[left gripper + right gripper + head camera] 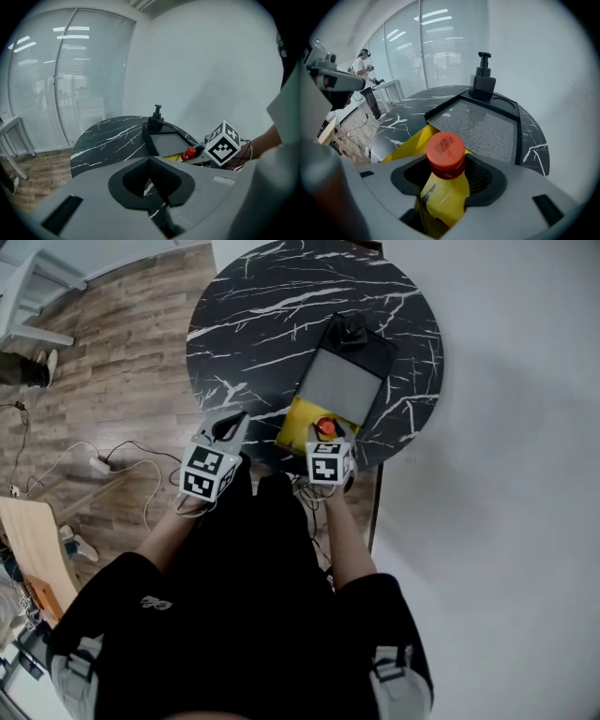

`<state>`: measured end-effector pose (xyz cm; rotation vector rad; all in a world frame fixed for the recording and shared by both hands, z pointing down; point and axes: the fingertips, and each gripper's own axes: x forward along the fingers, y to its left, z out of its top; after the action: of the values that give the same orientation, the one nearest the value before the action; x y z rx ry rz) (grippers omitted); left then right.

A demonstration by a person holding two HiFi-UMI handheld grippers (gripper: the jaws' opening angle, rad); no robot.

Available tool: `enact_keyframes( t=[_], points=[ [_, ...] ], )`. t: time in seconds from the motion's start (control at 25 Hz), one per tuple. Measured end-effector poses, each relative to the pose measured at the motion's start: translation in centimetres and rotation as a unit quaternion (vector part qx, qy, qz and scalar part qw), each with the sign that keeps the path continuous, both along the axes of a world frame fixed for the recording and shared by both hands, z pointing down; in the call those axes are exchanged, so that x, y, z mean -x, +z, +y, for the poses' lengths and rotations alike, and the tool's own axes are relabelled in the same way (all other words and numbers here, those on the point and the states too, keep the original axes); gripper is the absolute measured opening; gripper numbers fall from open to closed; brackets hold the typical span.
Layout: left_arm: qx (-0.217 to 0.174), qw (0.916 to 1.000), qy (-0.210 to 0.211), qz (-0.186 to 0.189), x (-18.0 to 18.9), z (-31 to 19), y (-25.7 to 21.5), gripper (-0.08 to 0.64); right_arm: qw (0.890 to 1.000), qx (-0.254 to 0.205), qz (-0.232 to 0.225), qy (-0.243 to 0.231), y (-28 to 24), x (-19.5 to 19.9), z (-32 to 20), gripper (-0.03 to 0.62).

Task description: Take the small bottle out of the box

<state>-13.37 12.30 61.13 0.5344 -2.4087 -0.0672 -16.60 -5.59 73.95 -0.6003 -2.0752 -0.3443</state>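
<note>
A black marbled table (253, 315) on wood floor (122, 343) by a white wall (506, 427) was recorded, right gripper (446, 185) clamped on the small bottle (446, 152), left gripper (151, 164) pressed together, empty.

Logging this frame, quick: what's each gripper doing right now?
Left gripper: closed, empty.
Right gripper: closed on the small bottle.

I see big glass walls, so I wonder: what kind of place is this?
Probably an office or workroom: glass partition walls, a power strip with cables on the wood floor, and a round marble-look table.
</note>
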Motion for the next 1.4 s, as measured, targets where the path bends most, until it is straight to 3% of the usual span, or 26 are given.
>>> enact_keyframes(
  t=[0.76, 1.08, 1.4],
  points=[
    [-0.013, 0.9936, 0.109, -0.027, 2.4, -5.2, -1.8, 0.000, 0.991, 0.075, -0.106, 0.035, -9.6, 0.5, 0.9, 0.212],
    [-0.018, 0.9868, 0.155, -0.044, 3.3, -7.7, -3.2, 0.000, 0.982, 0.113, -0.137, 0.065, -14.2, 0.1, 0.6, 0.212],
    [-0.025, 0.9793, 0.187, -0.073, 5.3, -9.1, -5.6, 0.000, 0.967, 0.128, -0.198, 0.097, -19.4, 0.2, 0.2, 0.212]
  ],
)
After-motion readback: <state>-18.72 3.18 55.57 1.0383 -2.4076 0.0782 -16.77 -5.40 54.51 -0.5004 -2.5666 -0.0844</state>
